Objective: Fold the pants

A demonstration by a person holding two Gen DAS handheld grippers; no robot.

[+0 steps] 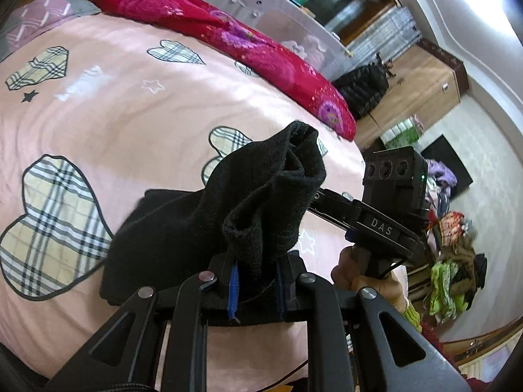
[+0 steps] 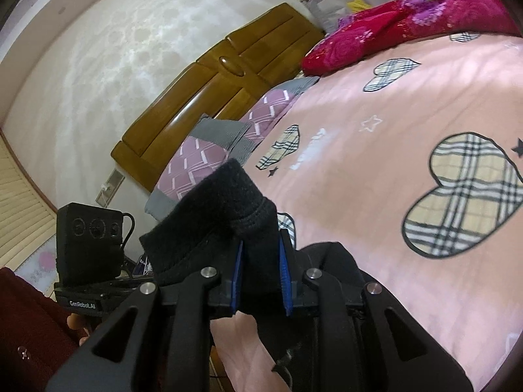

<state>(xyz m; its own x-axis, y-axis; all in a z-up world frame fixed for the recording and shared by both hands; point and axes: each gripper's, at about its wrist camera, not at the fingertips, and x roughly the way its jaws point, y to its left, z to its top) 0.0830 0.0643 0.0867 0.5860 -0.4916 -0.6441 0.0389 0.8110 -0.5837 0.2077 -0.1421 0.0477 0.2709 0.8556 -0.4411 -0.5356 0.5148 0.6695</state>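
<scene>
Between both grippers' [image 1: 256, 277] [image 2: 261, 281] clamped jaws bunches the black pants [image 1: 202, 219].

I see the pants [image 1: 196, 222] as matt black knit cloth, ribbed and slightly fuzzy at the cuff. The bedsheet [image 1: 130, 124] looks like smooth pink cotton, though glare blurs its weave. My grippers' fingers [image 2: 284, 271] are matt black plastic with blue rubbery pads. The headboard [image 2: 209, 88] is glossy varnished wood.

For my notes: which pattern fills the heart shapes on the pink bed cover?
A beige plaid with dark and white stripes fills the hearts on the bed cover, clearest in the right wrist view.
</scene>
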